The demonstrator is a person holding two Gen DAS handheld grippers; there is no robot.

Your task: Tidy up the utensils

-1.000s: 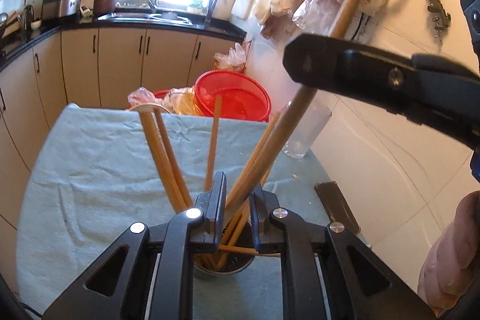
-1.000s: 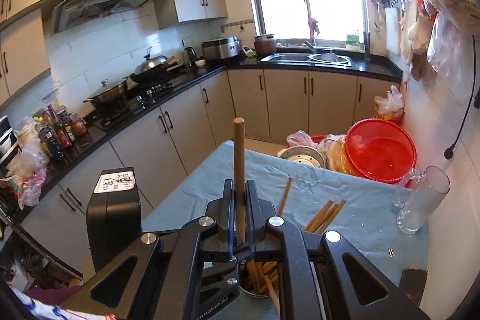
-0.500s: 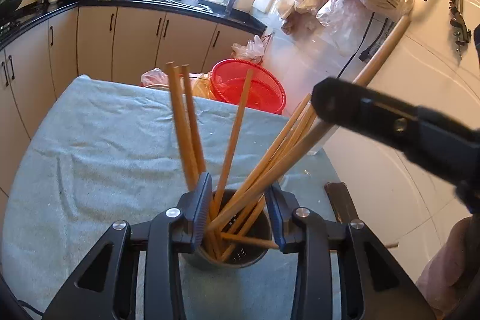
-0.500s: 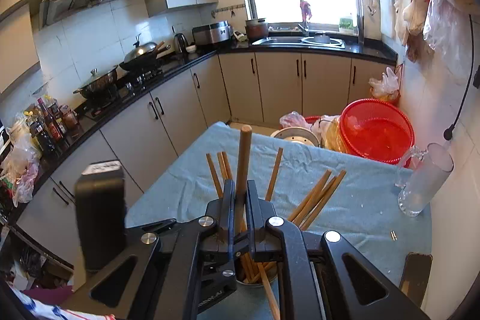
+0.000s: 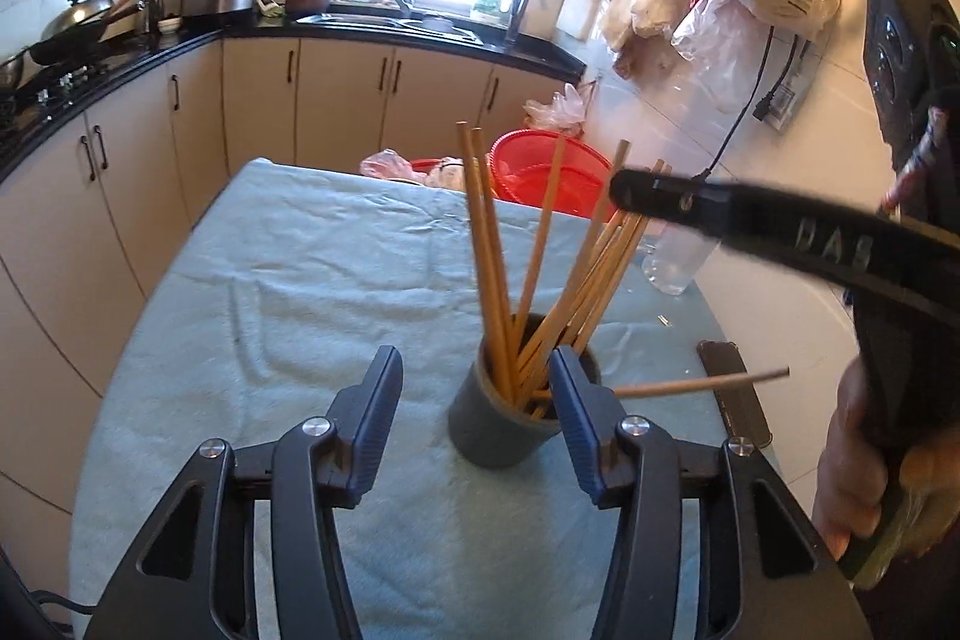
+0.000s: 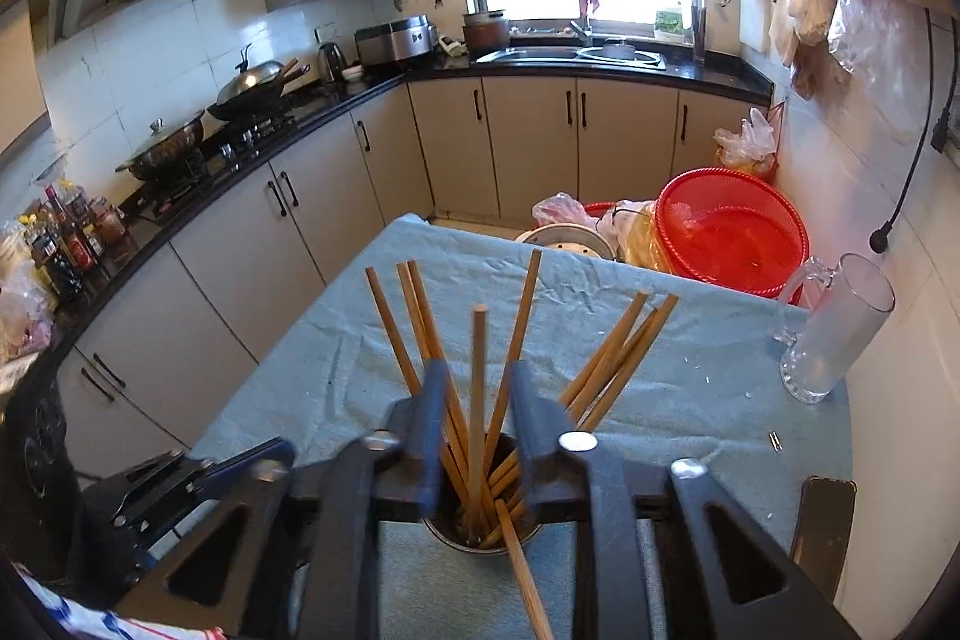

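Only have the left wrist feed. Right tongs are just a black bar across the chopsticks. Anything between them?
Observer: Yes. One chopstick stands between the right tongs, over the holder. The jaws are opening and the pads are not pressing on it.
Operator: The glass at the table edge is half hidden here. What is it?
Observer: A clear mug with a handle, standing upright.
Operator: Anything beside the red basket?
Observer: A round metal dish, just past the table's far edge.
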